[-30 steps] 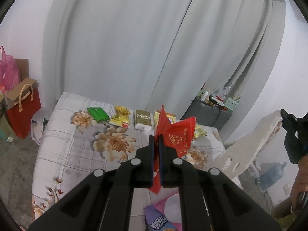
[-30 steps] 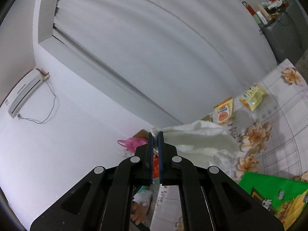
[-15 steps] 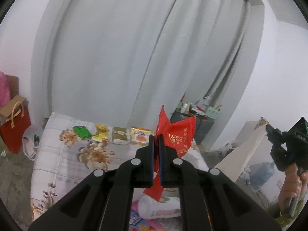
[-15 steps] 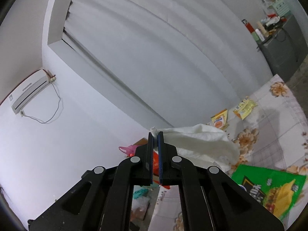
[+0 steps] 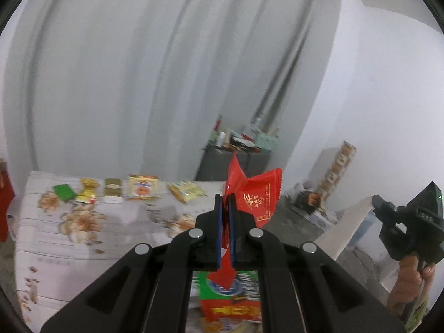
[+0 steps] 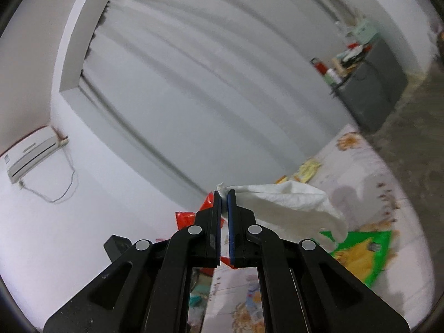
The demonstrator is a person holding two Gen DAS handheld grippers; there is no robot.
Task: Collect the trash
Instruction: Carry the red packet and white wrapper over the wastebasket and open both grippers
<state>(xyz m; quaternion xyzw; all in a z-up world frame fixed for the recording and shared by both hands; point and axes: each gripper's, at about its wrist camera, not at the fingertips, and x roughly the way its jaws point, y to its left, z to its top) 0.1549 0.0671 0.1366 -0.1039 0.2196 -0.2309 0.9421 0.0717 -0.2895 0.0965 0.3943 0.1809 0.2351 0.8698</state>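
My left gripper (image 5: 225,198) is shut on a red wrapper (image 5: 258,194), which sticks up and to the right of the jaws above the flowered tablecloth (image 5: 55,236). My right gripper (image 6: 224,194) is shut on the corner of a white bag (image 6: 291,202) that hangs out to the right. In the left wrist view the right gripper (image 5: 374,204) shows at the right edge, held by a person's hand (image 5: 408,285), with the white bag (image 5: 344,227) stretched towards me. The red wrapper (image 6: 206,204) peeks out just left of the right jaws.
Several snack wrappers lie in a row at the table's far edge, among them a green packet (image 5: 64,192) and a yellow one (image 5: 88,191). A green and red packet (image 5: 230,291) lies under my left gripper. A dark cabinet (image 5: 236,161) with bottles stands by the curtain.
Both views have swung: the table and wrappers slid left in the left wrist view, and the right gripper with its bag came nearer. Both grips stay the same.
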